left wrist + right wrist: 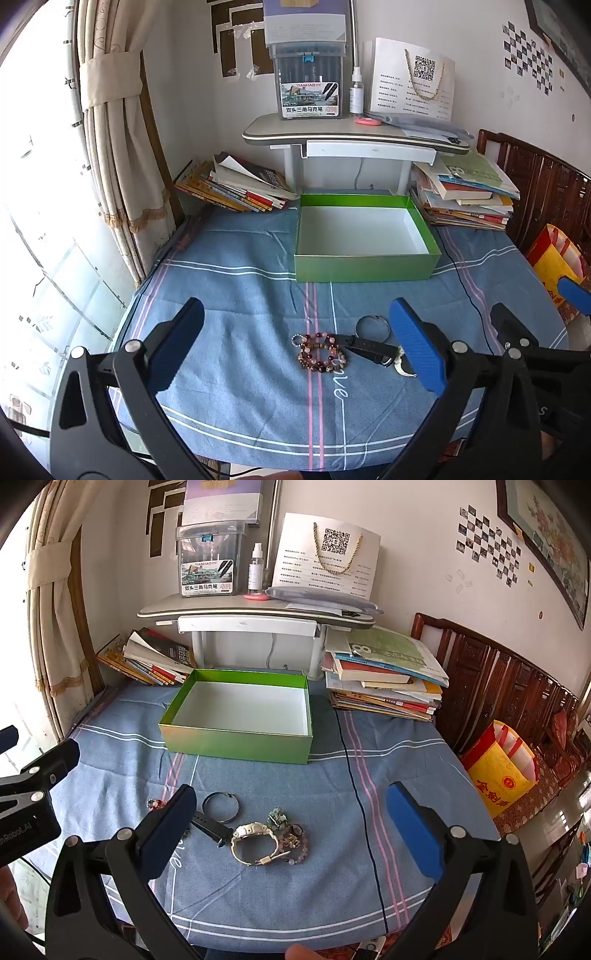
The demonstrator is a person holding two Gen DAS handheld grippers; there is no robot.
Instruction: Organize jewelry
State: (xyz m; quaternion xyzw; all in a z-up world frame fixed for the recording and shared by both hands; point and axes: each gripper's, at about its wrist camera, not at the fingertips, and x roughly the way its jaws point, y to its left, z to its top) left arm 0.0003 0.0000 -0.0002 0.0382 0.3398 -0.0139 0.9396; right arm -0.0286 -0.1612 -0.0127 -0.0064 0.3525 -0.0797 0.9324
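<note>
Both jaws wide, nothing held: left hand-held gripper (297,347) over bead bracelets (321,352), right hand-held gripper (291,821) over white watch (255,843). All jewelry clumped near tabletop (258,904) front edge; risk: tangled strands drag neighbours along. Green box (240,746) near back edge, empty.

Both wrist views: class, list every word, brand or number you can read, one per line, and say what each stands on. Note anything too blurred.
"TIANHAO", "双头三角马克笔", "48": marker box label.
"8": top book of the right book stack.
"金剑南": yellow bag.
"ve", end of a cursive word: blue tablecloth.
"nRobot.AI", cut off: left gripper body.
QR code and small print on the white paper bag: too small to read.
</note>
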